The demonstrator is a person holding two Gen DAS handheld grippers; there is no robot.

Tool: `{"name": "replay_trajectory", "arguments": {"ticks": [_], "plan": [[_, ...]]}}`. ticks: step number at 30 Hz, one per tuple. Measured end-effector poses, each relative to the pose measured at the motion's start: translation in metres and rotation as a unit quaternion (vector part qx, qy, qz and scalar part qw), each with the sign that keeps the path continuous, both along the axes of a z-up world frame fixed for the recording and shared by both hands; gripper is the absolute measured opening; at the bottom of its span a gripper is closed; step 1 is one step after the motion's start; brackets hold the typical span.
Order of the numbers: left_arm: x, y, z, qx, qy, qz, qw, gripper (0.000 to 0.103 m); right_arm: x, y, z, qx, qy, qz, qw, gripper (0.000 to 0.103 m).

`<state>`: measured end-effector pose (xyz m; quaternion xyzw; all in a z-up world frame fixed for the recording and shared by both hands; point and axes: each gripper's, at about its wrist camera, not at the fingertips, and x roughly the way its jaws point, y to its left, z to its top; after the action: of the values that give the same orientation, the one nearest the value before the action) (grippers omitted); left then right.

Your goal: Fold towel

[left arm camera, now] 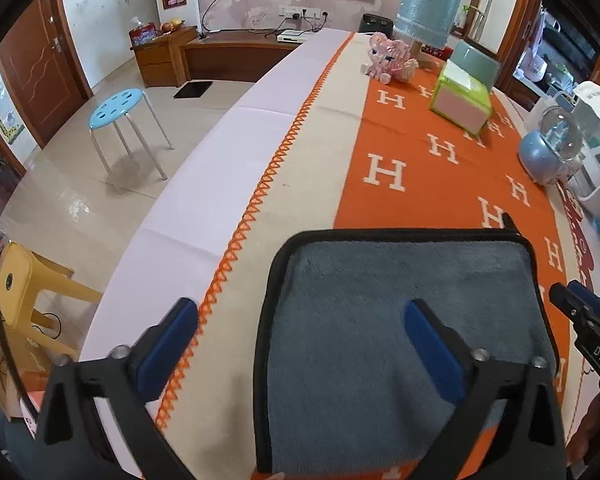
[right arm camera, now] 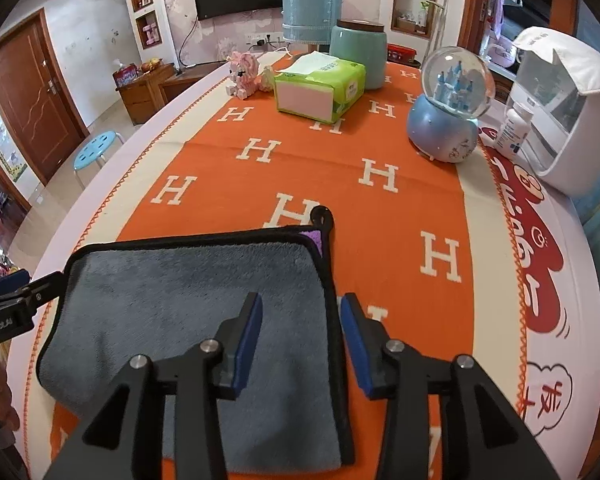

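Observation:
A grey plush towel (left arm camera: 400, 320) with black trim lies flat on the orange H-patterned tablecloth (left arm camera: 420, 152), folded over, with a purple layer peeking at its far right corner (right arm camera: 318, 240) by a black hanging loop (right arm camera: 322, 214). My left gripper (left arm camera: 300, 320) is open wide, hovering over the towel's left edge, its right finger above the cloth. My right gripper (right arm camera: 300, 316) is open, straddling the towel's (right arm camera: 188, 292) right edge. Each gripper shows at the edge of the other view: right gripper (left arm camera: 580, 308), left gripper (right arm camera: 16, 292).
At the table's far end stand a green tissue box (right arm camera: 320, 88), a pink block toy (right arm camera: 244, 74), a teal jar (right arm camera: 358, 52), a blue lamp (right arm camera: 312, 8), a snow globe (right arm camera: 448, 108) and a white appliance (right arm camera: 560, 112). A blue stool (left arm camera: 120, 120) stands on the floor left.

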<state>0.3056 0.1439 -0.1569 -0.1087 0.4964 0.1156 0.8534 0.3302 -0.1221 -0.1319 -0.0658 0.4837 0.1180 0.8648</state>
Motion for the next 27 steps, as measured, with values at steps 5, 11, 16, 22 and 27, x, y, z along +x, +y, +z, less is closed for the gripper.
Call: {"name": "replay_trajectory", "arguments": {"ticks": [5, 11, 16, 22, 27], "plan": [[-0.021, -0.012, 0.015, 0.004, -0.005, -0.018, 0.9998, 0.102, -0.023, -0.002, 0.011, 0.012, 0.0, -0.006, 1.0, 0.042], [-0.053, -0.028, 0.042, -0.001, -0.028, -0.038, 0.9989, 0.102, -0.059, -0.002, 0.03, 0.02, -0.015, -0.001, 1.0, 0.042], [-0.078, -0.041, 0.06, -0.006, -0.031, -0.052, 0.9981, 0.102, -0.092, -0.009, 0.051, 0.029, -0.033, -0.01, 0.999, 0.043], [-0.114, -0.056, 0.081, -0.005, -0.044, -0.074, 0.9963, 0.102, -0.131, -0.023, 0.073, 0.027, -0.042, -0.029, 0.998, 0.055], [-0.14, -0.071, 0.093, -0.015, -0.042, -0.1, 0.994, 0.102, -0.16, -0.035, 0.089, 0.017, -0.046, -0.046, 0.998, 0.056]]}}
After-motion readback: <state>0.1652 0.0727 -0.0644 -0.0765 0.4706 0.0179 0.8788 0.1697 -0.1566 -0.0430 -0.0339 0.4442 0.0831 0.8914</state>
